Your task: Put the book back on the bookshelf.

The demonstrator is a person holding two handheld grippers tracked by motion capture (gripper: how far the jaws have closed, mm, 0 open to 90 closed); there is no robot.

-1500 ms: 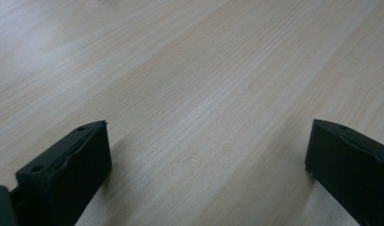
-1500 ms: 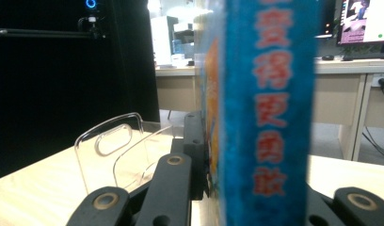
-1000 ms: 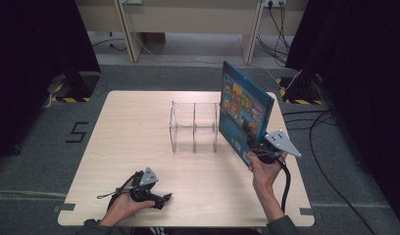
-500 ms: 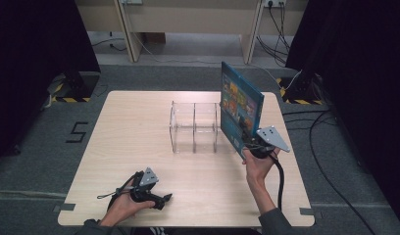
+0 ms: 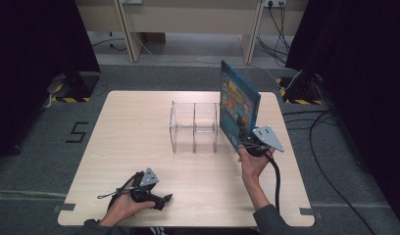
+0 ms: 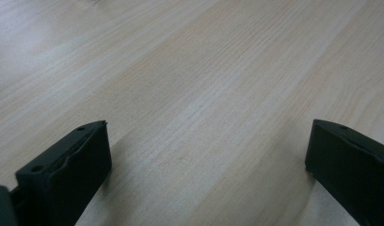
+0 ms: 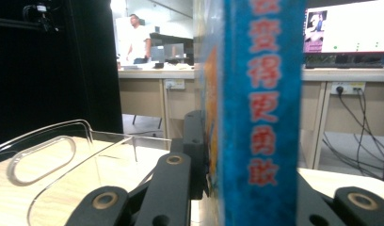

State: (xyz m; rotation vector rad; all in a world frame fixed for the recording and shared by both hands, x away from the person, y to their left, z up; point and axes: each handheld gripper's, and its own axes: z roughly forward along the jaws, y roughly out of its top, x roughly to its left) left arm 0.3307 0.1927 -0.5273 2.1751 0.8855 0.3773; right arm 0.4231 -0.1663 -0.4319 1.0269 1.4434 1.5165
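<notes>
Book (image 5: 238, 110) stands upright (spine toward the right gripper (image 5: 248, 145)), clamped in its jaws.

floor: grey carpet floor (image 5: 36, 161), white "5" marking (image 5: 78, 132)
walls: black curtains (image 5: 31, 44) at both sides
furniture: beige wooden counter (image 5: 188, 12) beyond the light wooden desk (image 5: 134, 122)

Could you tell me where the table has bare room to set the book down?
The table is bare left of the clear rack, and along the near edge between the left gripper and the right hand. It is tight at the rack's right end, where the right gripper holds the blue book upright.
</notes>
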